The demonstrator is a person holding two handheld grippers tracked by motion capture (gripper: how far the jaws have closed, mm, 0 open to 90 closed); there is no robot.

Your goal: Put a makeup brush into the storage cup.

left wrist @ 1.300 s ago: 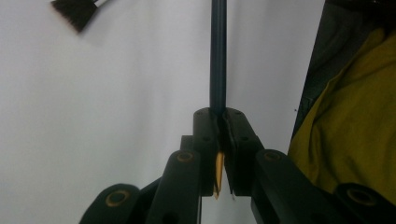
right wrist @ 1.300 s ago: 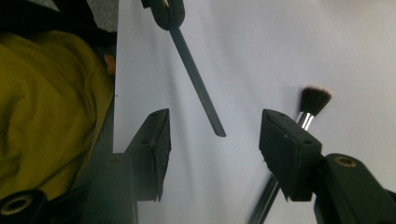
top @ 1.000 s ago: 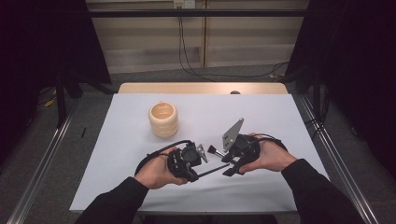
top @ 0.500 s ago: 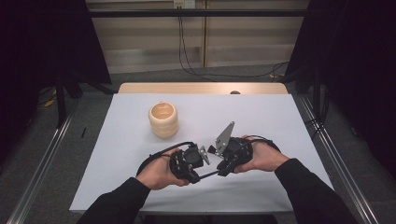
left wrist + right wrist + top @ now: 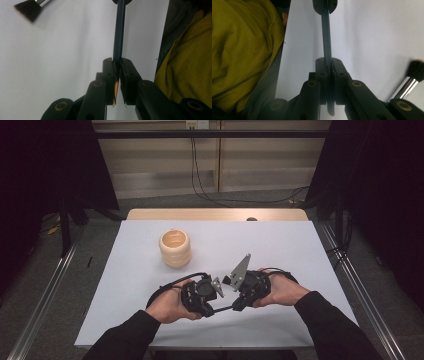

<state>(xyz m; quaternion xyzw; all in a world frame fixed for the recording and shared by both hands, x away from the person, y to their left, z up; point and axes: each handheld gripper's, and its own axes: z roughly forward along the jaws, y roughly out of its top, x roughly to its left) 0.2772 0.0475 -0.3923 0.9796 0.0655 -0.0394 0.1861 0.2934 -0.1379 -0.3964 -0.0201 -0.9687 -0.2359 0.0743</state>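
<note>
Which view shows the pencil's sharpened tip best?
The left gripper view: the pencil sits clamped in the left tool, its bare-wood tip poking out behind the pads. The right gripper view shows the shaft gripped by the right tool. The high view shows a thin dark line.

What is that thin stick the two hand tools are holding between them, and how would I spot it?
On the white table, near its front edge, the left gripper and right gripper face each other. Clamped between them is a dark blue-green pencil, slim and straight with a bare wooden tip, unlike the bristly brush nearby.
</note>
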